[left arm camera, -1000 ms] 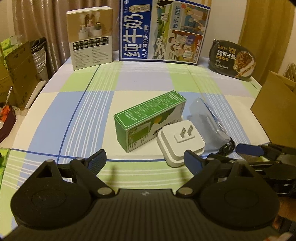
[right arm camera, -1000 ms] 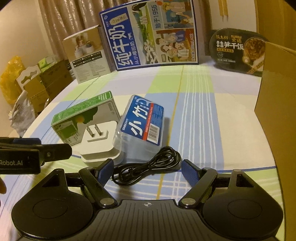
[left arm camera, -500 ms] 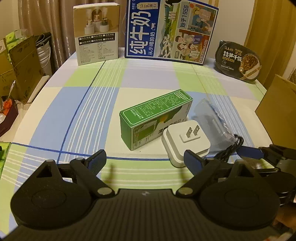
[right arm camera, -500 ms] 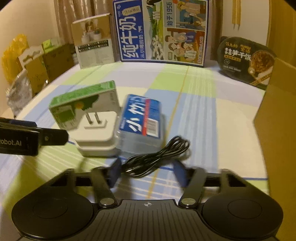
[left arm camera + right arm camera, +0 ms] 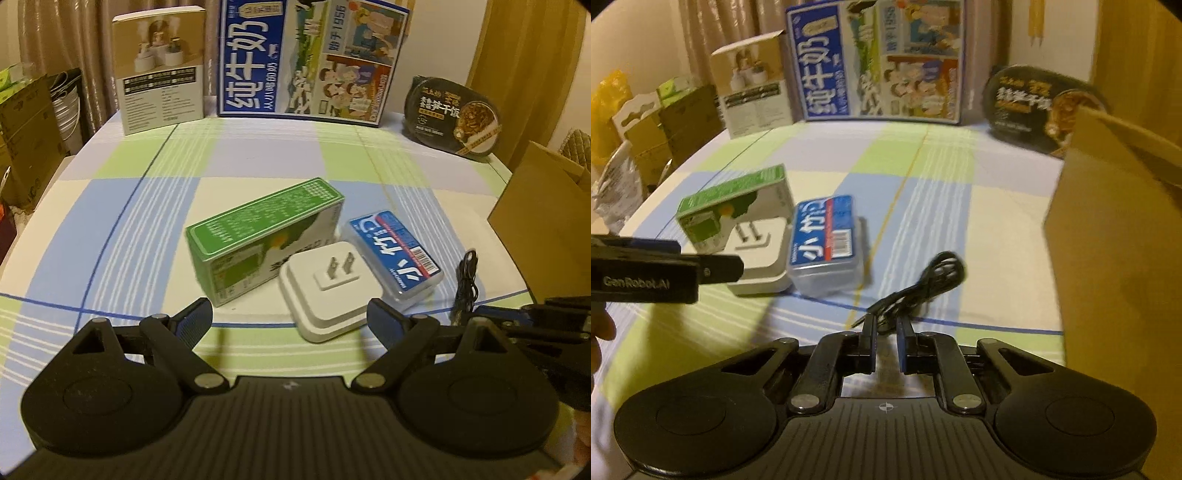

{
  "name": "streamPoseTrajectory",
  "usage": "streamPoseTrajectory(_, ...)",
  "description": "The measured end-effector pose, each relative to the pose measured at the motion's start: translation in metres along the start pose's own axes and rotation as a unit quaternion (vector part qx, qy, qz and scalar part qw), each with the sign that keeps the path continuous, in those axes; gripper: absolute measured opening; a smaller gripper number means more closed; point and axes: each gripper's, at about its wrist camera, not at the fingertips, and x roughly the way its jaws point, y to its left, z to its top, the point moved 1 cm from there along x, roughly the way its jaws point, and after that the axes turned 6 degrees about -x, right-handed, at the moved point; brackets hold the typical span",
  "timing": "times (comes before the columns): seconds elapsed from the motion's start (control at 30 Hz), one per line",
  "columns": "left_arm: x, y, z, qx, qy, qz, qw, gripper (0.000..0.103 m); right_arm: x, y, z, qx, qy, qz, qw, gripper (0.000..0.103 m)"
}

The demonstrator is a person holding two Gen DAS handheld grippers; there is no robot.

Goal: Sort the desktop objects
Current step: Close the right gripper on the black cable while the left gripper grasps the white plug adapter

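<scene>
table (image 5: 110, 236): checked cloth under my sorting pile.
cardboard box (image 5: 1119, 236): at my right edge.
green box (image 5: 266, 236): mid-table, white plug adapter (image 5: 328, 288) touching its front.
clear case (image 5: 395, 251): just right of the adapter.
black cable (image 5: 919, 288): pinched in my right claw (image 5: 886, 343).
left claw (image 5: 288, 325): spread wide, holding nothing.

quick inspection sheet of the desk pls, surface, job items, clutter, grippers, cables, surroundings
surface: checked tablecloth, flat.
job's things: green box, white plug adapter and blue-labelled clear case clustered mid-table.
clutter: milk carton box, humidifier box, black meal bowl along the far edge.
grippers: left hand-held gripper open; right hand-held gripper shut on black cable.
cables: only that one.
surroundings: cardboard box at right, curtains behind.
</scene>
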Motion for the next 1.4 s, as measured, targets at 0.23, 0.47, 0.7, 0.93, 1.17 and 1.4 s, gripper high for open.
streamPoseTrajectory(0.23, 0.005, -0.006, 0.0, 0.002, -0.001, -0.001, 1.0, 0.088, 0.006, -0.015, 0.0, 0.052, -0.028, 0.005, 0.998, 0.063)
streamPoseTrajectory(0.47, 0.007, -0.003, 0.001, -0.003, -0.005, 0.004, 1.0, 0.088, 0.028, -0.018, 0.003, 0.056, -0.035, 0.011, 0.998, 0.063)
streamPoseTrajectory(0.7, 0.01, -0.012, -0.002, 0.015, -0.008, -0.008, 0.9998, 0.088, 0.03, -0.006, 0.003, -0.008, -0.027, 0.003, 1.0, 0.03)
streamPoseTrajectory(0.93, 0.019, -0.025, -0.004, 0.032, -0.016, -0.011, 0.9993, 0.088, 0.024, -0.012, 0.006, -0.001, -0.018, 0.001, 1.0, 0.012)
streamPoseTrajectory(1.17, 0.028, -0.024, -0.002, 0.011, -0.025, 0.007, 0.9996, 0.086, 0.02, -0.016, 0.009, 0.005, -0.018, 0.009, 1.0, 0.012)
streamPoseTrajectory(1.4, 0.029, -0.027, -0.001, 0.007, -0.018, -0.005, 0.9998, 0.063, 0.019, -0.022, 0.007, 0.01, -0.015, 0.013, 1.0, 0.012)
